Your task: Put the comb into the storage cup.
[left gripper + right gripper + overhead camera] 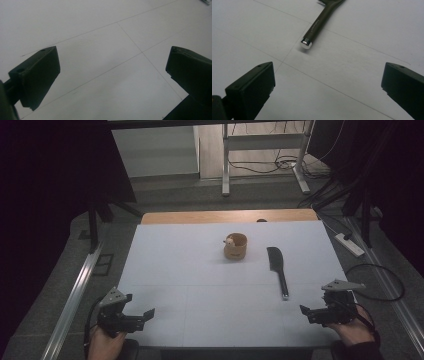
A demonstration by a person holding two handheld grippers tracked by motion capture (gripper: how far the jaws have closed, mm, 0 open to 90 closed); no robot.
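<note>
The black spatula (277, 267) lies right of centre, handle end toward the frame's lower right, nearest the right hand-held gripper (314, 312), whose jaws stand released.

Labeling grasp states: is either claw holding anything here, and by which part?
Nothing is held. The left claw and right claw are both open over bare table; the black spatula lies untouched ahead of the right one.

On the worktop (200, 285) a cup (235, 246) stands toward the far middle. A spatula (277, 265) lies to its right, well apart, blade toward the far edge, handle end pointing to the near side. The left claw (145, 317) sits at the near left corner, the right claw (306, 312) at the near right, just before the handle end.
</note>
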